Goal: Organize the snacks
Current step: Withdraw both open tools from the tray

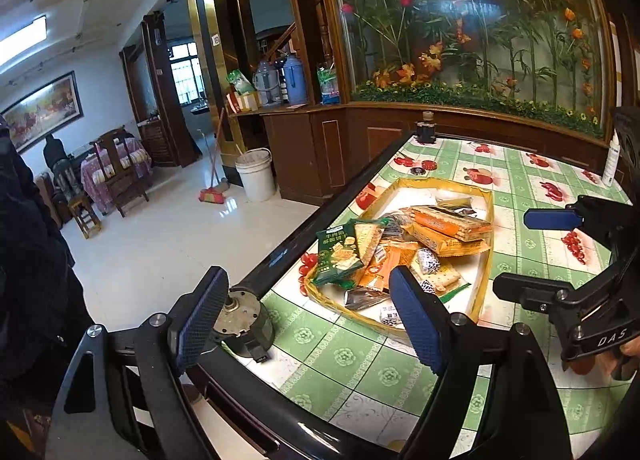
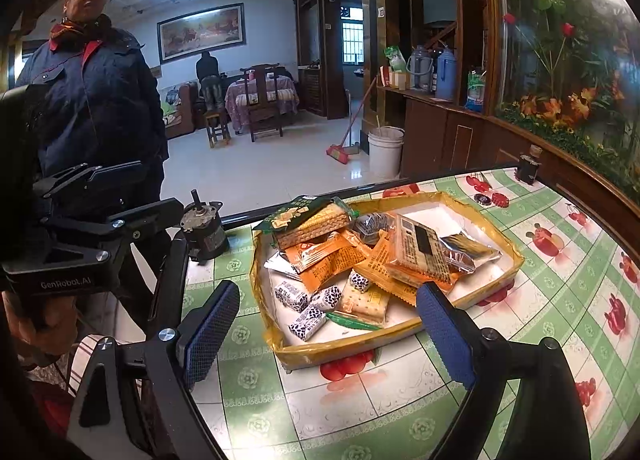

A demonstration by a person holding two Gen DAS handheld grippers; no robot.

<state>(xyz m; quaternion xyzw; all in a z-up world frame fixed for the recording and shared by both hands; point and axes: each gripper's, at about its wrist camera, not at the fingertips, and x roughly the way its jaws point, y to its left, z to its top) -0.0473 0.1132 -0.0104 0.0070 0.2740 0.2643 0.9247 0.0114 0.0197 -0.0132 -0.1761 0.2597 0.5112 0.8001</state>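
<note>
The snacks [image 2: 352, 268] lie heaped in a shallow yellow-edged tray [image 2: 516, 256] that sits on the table [image 2: 360, 412] with its green-and-white flowered cloth, in front of both grippers. The pile looks gathered rather than sorted: packets overlap at all angles, which suggests the tidying is at its start or its end; which one cannot be told.

In the right wrist view a green cracker bag [image 2: 300, 215] leans over the tray's rim at about 11 o'clock of the tray, long orange-wrapped biscuit packs [image 2: 420, 256] fill the middle, and small black-and-white sweets [image 2: 308, 320] cluster at 7 o'clock. The printing on the wrappers looks like Chinese text, too small to read.

The right gripper [image 2: 328, 328] hovers over the near rim, jaws wide apart and holding nothing, well placed for a reach into the sweets. The left gripper [image 1: 308, 320] hangs at the table's corner, jaws likewise spread and empty, with the tray at its 1 o'clock.

Readable writing is on the tools only: "GenRobot.AI" on the left gripper's body as seen from the right, and "DAS" on the right gripper [image 1: 536, 252] as seen from the left.

Further out, a small grey motor [image 1: 244, 320] stands on the table's corner at 9 o'clock of the tray, and a dark bottle [image 1: 426, 127] at the far edge, about 12 o'clock. A white bucket [image 1: 256, 175] and a broom [image 1: 214, 191] stand on the floor beyond.
</note>
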